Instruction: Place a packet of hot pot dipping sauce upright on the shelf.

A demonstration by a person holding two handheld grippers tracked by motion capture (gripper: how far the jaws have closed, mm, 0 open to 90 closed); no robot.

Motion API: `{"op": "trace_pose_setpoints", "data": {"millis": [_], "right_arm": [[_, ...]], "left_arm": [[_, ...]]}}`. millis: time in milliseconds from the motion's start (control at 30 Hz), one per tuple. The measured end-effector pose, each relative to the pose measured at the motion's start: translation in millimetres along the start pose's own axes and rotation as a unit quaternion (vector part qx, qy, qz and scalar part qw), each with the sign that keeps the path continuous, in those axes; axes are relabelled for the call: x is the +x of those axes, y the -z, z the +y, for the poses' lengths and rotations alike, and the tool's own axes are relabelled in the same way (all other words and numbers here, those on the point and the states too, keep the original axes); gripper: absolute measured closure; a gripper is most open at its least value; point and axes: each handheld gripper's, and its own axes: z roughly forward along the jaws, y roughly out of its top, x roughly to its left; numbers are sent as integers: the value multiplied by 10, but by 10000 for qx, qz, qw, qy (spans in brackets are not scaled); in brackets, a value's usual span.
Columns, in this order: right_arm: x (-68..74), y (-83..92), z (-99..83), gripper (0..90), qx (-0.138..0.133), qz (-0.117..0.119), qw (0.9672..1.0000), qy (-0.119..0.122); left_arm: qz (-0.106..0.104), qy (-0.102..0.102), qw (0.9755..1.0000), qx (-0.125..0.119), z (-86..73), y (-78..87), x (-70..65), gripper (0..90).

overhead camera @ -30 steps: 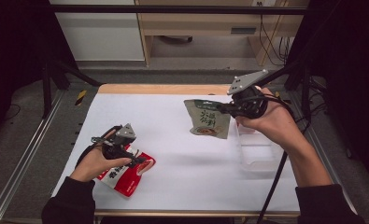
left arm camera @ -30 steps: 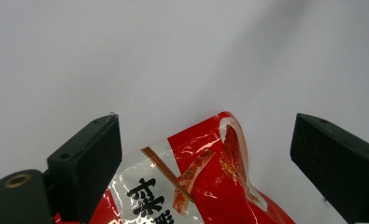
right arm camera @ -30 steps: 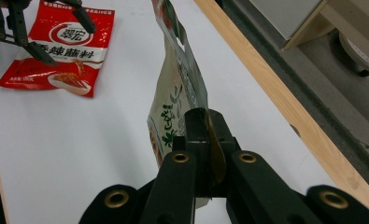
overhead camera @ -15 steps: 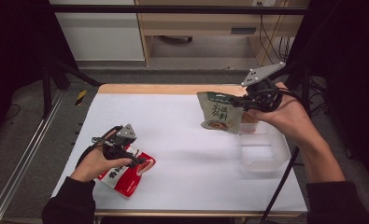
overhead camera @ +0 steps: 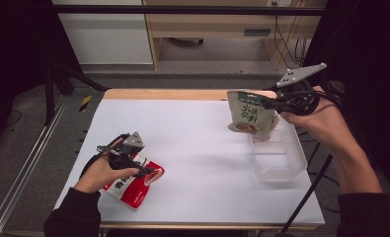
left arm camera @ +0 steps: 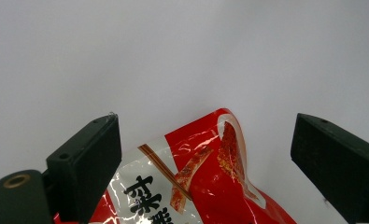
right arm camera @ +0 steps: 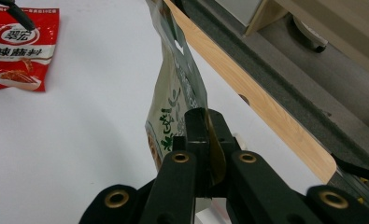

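Pouches look light and crinkly. Right claw (overhead camera: 270,102) pinches green pouch (overhead camera: 250,113) by its edge above clear bin (overhead camera: 281,165) at the tabletop's right edge; left claw (left arm camera: 205,154) spread over red pouch (left arm camera: 205,182).

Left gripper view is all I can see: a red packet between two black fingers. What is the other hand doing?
Observer: The right gripper is shut on a green pouch and holds it hanging in the air.
Operator: Hanging over what?
Observer: Near the far end of a clear plastic tub on the right side of the white table.
Operator: And where is my packet?
Observer: The red packet lies flat near the table's front left corner, with the left gripper open over it.
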Motion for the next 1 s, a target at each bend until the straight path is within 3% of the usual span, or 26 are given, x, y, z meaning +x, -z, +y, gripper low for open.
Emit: {"op": "trace_pose_setpoints", "data": {"millis": [567,1000], "right_arm": [[-267,56,-340,900,107,-143,9993,-338],[-532,-1,-587,900,363,-85,9989,-279]], "left_arm": [[45,9,10000,31,-12,4,-5,87],[15,61,9998,169,-53,-68,20,86]]}}
